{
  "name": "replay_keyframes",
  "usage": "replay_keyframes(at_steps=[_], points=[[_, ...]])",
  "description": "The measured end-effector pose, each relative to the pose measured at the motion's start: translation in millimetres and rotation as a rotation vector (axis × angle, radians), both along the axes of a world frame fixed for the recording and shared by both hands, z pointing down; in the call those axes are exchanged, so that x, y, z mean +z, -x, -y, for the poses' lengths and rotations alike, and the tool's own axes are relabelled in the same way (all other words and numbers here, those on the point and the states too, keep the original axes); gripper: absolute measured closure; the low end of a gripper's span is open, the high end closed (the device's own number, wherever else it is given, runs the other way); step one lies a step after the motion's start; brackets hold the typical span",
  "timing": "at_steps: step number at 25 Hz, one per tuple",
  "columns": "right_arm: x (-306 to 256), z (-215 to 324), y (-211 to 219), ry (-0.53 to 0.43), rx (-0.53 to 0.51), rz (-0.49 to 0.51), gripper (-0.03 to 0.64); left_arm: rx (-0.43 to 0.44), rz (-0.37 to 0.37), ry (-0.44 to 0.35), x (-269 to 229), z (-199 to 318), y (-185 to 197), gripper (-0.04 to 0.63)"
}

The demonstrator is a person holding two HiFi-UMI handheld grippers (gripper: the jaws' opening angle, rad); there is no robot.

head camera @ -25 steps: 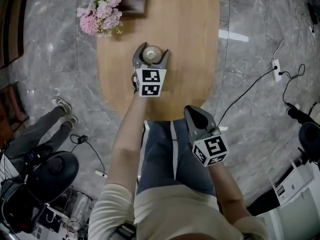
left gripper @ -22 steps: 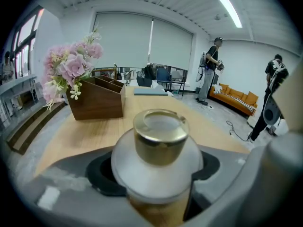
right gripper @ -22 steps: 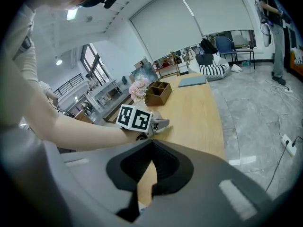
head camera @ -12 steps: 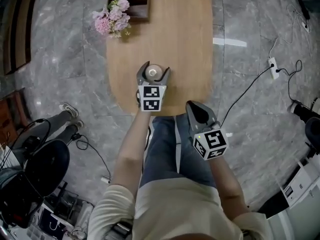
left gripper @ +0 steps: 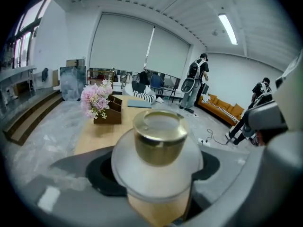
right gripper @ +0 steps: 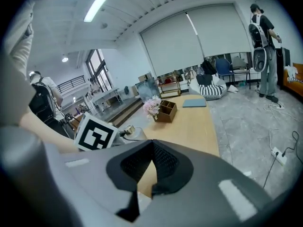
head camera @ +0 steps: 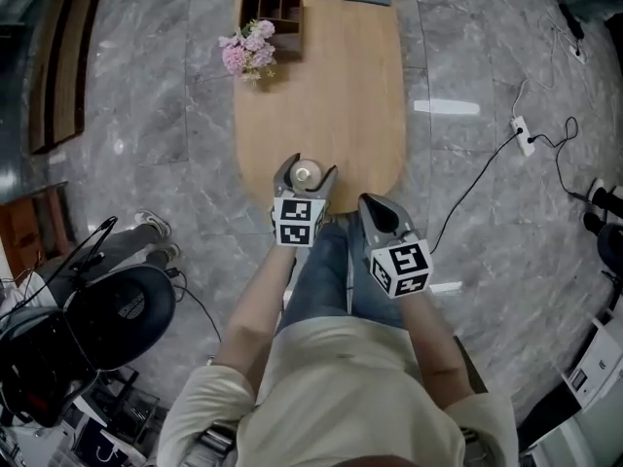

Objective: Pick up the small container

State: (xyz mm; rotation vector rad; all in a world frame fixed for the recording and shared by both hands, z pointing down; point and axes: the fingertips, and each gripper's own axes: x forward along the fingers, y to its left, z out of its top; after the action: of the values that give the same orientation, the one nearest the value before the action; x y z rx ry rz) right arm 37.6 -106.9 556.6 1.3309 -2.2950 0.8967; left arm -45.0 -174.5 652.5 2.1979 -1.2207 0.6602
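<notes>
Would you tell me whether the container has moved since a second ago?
Yes. Held in the left gripper, the container has come toward the near end of the table, farther from the flowers.

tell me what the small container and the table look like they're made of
small container: the upper collar looks like gold-toned metal, glossy, with bright reflections; the wider body below looks frosted and translucent, glass or plastic, can't tell which.
table: light wood or wood-look laminate, matte, judging by its even tan tone.
</notes>
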Motion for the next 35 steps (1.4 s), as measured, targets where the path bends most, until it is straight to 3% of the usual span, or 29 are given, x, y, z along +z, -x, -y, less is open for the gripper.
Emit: replay_keyframes(at_steps=[10,19,28,35], points=[[-45,-34,2,-0.078,0.014,-0.033,0.618,-0.029,-0.073,-0.04,-102,-63,16,0.239],[-103,-49,4,-0.162,0.026,-0.039,0.618,0.043,-0.127,-0.084,-174,-108,17,0.239],[-136,-62,5,-0.216,0.0,-0.033,0.618,0.05,-0.14,-0.152,-220,-122,30,0.239],[-148,-58,16,-0.247,-0.006,-0.027,0.618,0.022,-0.14,-0.182,-229,-121,52,0.239]])
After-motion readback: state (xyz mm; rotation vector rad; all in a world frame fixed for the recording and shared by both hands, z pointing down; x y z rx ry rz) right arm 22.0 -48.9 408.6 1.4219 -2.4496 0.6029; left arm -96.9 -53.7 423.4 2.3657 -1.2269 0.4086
